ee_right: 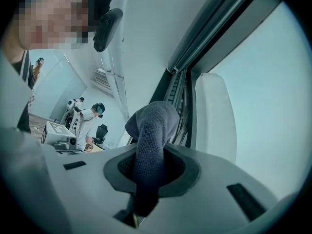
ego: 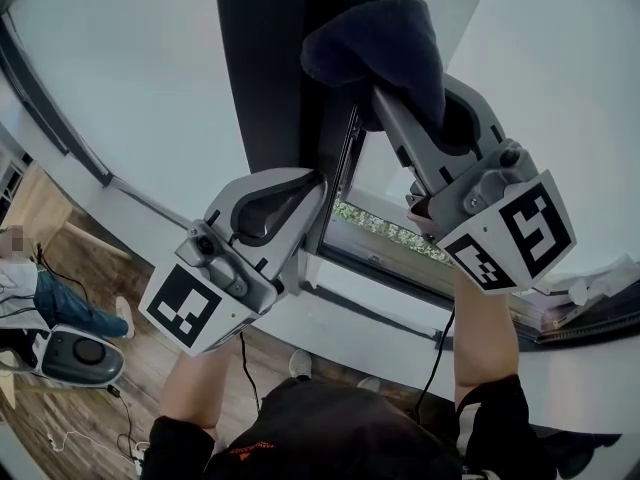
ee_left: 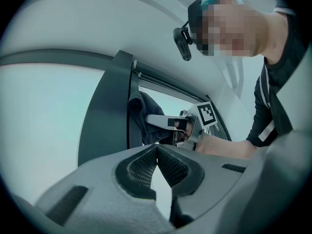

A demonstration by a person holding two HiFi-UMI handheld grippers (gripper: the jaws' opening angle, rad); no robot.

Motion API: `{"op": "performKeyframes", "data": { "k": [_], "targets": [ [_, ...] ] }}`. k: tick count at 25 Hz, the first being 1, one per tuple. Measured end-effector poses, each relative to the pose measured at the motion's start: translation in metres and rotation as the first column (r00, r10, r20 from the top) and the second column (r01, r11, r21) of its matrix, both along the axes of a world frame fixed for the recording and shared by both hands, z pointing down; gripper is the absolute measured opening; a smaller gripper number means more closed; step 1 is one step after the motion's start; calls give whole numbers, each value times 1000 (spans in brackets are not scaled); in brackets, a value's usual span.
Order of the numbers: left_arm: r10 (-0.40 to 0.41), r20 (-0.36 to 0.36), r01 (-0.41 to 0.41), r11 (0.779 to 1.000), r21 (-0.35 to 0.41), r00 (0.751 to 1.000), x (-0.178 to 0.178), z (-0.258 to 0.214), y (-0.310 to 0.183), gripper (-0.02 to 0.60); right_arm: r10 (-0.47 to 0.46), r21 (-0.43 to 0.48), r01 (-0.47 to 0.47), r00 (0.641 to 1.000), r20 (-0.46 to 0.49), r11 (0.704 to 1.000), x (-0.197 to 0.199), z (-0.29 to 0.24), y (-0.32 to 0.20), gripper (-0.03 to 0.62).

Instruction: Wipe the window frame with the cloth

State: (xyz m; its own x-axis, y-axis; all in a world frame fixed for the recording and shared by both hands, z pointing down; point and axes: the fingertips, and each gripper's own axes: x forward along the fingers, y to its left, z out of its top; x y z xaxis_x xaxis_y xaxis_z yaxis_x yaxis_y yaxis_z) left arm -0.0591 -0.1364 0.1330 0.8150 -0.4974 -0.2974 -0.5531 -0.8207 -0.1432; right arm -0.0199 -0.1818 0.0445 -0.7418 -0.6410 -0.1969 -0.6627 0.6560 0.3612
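A dark navy cloth [ego: 375,43] is bunched over the tips of my right gripper [ego: 412,108], which is shut on it. The cloth presses against the dark vertical window frame [ego: 265,78] near its top. In the right gripper view the cloth [ee_right: 150,145] runs up between the jaws towards the frame's channel [ee_right: 181,99]. My left gripper [ego: 298,186] is lower down, beside the frame, its jaws closed with nothing in them. The left gripper view looks past the closed tips [ee_left: 156,153] at the frame [ee_left: 105,118], the cloth [ee_left: 140,115] and the right gripper [ee_left: 187,126].
Pale window panes [ego: 130,78] lie on both sides of the frame. A sill with a dark rail [ego: 380,313] runs below. Down on the wooden floor at left are a seated person [ego: 35,293], a grey device [ego: 82,355] and cables [ego: 120,423]. People work far off [ee_right: 91,123].
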Motion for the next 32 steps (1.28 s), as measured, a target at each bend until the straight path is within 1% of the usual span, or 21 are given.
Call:
{"op": "performKeyframes", "data": {
  "k": [3,4,20,26,32],
  "targets": [
    [-3,-3,3,1000,25,1000,3,4,1,18,-3,-20,3,1000,1,1000,1,12,0,51],
    [-3,-2,3,1000,22,1000,4,6,1,18,-4,-28,4,1000,3,1000,2,16,0,51],
    [-2,11,3,996,-87,1000,10,55,7,18,-22,-160,25,1000,21,987,1,87,-7,51],
    [0,17,3,991,-136,1000,12,75,11,18,-9,-214,11,1000,11,977,1,120,-7,51],
    [6,15,-3,983,-184,1000,12,98,17,18,10,-265,-15,1000,-20,964,-1,157,-8,51]
  ]
}}
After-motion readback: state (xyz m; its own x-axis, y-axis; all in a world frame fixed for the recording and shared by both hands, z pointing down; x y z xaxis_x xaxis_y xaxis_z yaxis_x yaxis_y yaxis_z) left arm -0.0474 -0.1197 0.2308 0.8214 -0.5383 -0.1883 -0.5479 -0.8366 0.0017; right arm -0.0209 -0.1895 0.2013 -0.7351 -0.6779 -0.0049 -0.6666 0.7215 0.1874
